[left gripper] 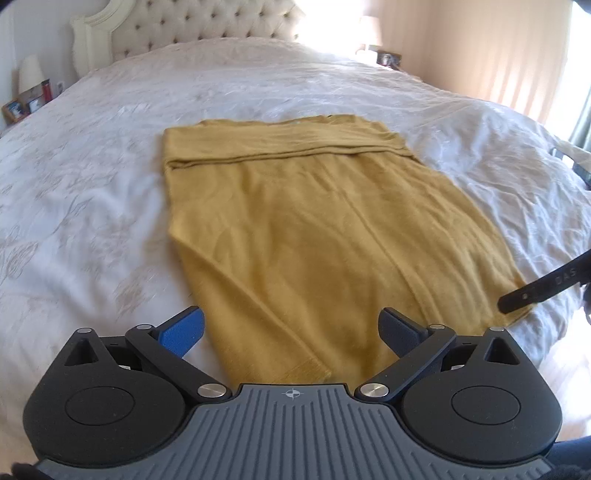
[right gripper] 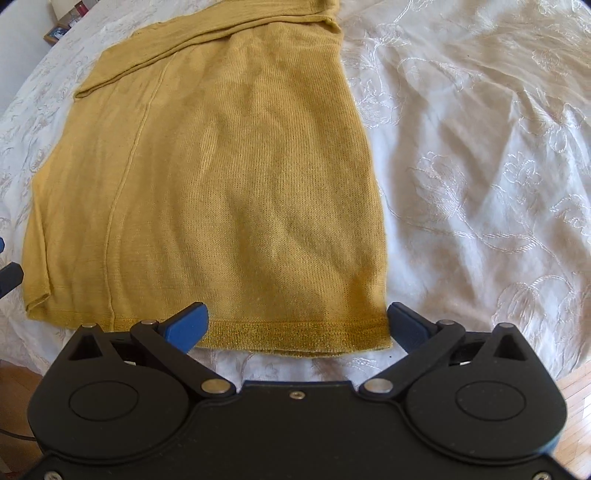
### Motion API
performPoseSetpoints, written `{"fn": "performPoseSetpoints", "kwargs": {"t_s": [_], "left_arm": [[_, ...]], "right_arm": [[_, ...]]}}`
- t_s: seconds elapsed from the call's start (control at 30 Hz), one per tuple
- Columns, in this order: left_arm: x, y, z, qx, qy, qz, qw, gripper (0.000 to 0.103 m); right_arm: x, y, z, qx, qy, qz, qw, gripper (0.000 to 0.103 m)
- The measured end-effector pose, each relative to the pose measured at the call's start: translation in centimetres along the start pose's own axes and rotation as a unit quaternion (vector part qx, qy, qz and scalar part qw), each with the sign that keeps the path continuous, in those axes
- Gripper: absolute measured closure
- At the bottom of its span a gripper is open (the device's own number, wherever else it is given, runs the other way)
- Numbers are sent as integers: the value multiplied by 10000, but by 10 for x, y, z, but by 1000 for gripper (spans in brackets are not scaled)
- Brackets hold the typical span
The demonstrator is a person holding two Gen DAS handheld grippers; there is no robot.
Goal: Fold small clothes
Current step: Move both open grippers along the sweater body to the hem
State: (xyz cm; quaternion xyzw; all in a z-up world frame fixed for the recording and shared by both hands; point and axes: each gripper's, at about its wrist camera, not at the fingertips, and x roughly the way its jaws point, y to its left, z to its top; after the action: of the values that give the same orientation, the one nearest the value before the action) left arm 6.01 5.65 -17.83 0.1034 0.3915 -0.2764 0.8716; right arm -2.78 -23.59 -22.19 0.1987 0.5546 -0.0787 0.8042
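Note:
A mustard-yellow knit garment (left gripper: pixel 306 221) lies flat on the white bed, its far end folded over into a band. It also shows in the right wrist view (right gripper: pixel 221 177), with its ribbed hem (right gripper: pixel 295 334) nearest me. My left gripper (left gripper: pixel 291 332) is open and empty, its fingers either side of the garment's near left part. My right gripper (right gripper: pixel 297 326) is open and empty, straddling the hem at the near right corner. A finger of the right gripper (left gripper: pixel 535 291) shows at the right edge of the left wrist view.
The white embroidered bedspread (left gripper: pixel 92 184) surrounds the garment. A tufted headboard (left gripper: pixel 207 26) stands at the far end, with nightstands, a lamp (left gripper: pixel 29 74) and picture frames beside it. Wooden floor (right gripper: pixel 576 391) shows past the bed's near edge.

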Motion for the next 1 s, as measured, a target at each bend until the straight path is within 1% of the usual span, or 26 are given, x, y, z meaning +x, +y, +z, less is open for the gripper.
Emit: {"fn": "performPoseSetpoints", "kwargs": {"t_s": [0.1,0.2,0.27,0.4,0.53,0.6,0.7,0.73,0.77,0.9,0.97,1.0], "left_arm": [[2,21,-9,-235,362,261,9987,1],[0,33,-10,-298,452,397,9977,1],[0,30,-5,-206,418,381,9982,1],[12,11,7,52,420,294,9987,1],[35,-7,13,329,608,474,9965,1],[44,-10,10,452,786,668,9936,1],[46,-2,-1,535,1030,1189,9861,1],[41,8,-6,408,1062,1388,9838,0],[37,16,-9,247,1090,1507,9822,0],[13,50,-21,-346,1157,1904,9742,1],[6,58,-23,-516,1168,1941,9726,1],[2,60,-23,-629,1121,1840,9745,1]], "right_arm": [[-6,-2,-3,46,-91,-18,9999,1],[-13,-3,-9,118,-128,-55,9998,1],[-15,-6,-13,162,-109,-66,9998,1],[-12,-5,-15,220,-56,-70,9997,1],[-10,-2,-8,169,-82,-36,9998,1],[-11,-1,-7,142,-103,-25,9998,1],[-13,-1,-5,135,-139,-21,9998,1],[-14,-2,-6,150,-158,-15,9998,1],[-14,-3,-6,176,-173,-13,9997,1],[-14,-9,-6,296,-218,-8,9993,1],[-14,-12,-6,323,-229,-11,9992,1],[-14,-12,-7,321,-246,-6,9992,1]]}}
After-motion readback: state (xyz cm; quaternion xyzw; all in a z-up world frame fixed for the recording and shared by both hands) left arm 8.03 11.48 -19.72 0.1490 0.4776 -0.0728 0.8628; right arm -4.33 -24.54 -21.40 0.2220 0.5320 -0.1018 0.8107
